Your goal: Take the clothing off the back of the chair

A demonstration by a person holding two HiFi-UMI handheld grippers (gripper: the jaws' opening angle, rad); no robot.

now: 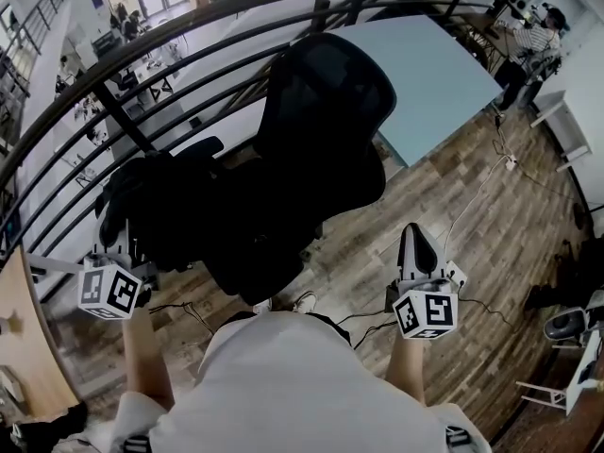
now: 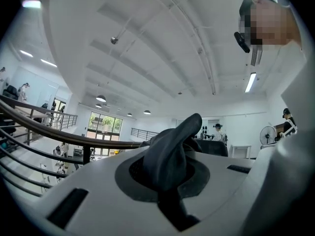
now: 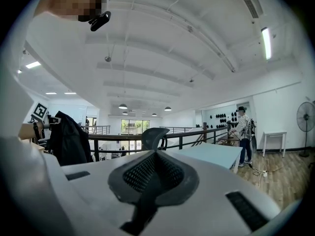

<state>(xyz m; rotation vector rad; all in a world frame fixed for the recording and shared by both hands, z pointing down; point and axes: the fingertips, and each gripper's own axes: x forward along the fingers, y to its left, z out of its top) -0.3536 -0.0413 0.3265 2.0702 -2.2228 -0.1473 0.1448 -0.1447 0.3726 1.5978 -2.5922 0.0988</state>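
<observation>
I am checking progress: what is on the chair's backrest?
Nothing shows on the backrest; the dark clothing hangs from the left gripper. It hides part of the chair.

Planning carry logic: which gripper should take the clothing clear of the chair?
Left. The left gripper is shut on the clothing, which hangs beside the chair; the right gripper is shut, empty and apart from it.

The clothing, left of the chair, is dark matt cloth, soft and creased. A fold of it is pinched in the jaws of the left gripper. The chair's back looks like black mesh in a smooth plastic frame. Both grippers have matt white plastic shells (the pads of the right gripper are dark, dimpled and rubbery-looking). Under the chair, the floor is wood-look plank with a dull sheen. Behind the chair, the railing is dark painted metal and the tabletop is pale blue, smooth and matt.
</observation>
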